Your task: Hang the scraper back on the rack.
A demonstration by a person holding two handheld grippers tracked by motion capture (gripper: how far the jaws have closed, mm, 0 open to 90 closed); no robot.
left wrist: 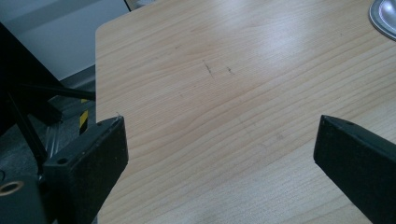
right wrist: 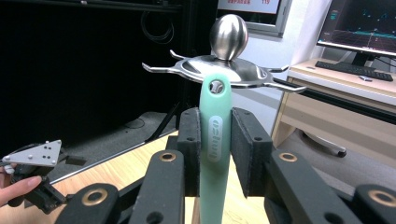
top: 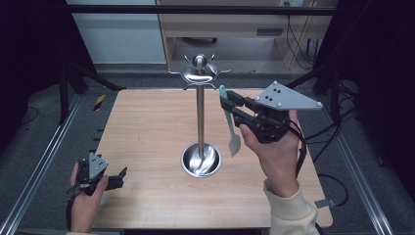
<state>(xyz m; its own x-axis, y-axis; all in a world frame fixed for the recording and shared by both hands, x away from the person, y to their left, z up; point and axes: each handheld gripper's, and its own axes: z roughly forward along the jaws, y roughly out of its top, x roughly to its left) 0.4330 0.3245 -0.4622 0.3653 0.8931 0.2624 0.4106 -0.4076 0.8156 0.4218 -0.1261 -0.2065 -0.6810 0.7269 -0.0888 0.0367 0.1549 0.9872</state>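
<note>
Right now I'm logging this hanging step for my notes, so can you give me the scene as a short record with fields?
work in hand: hanging a utensil on the rack
right gripper: shut on the green spatula, handle up, blade hanging down
spatula hole: near a rack hook, not yet hung
metal rack: upright mid-table, hooks on top, round dish base
left gripper: open, holding nothing, low over the wooden table at its near left
</note>
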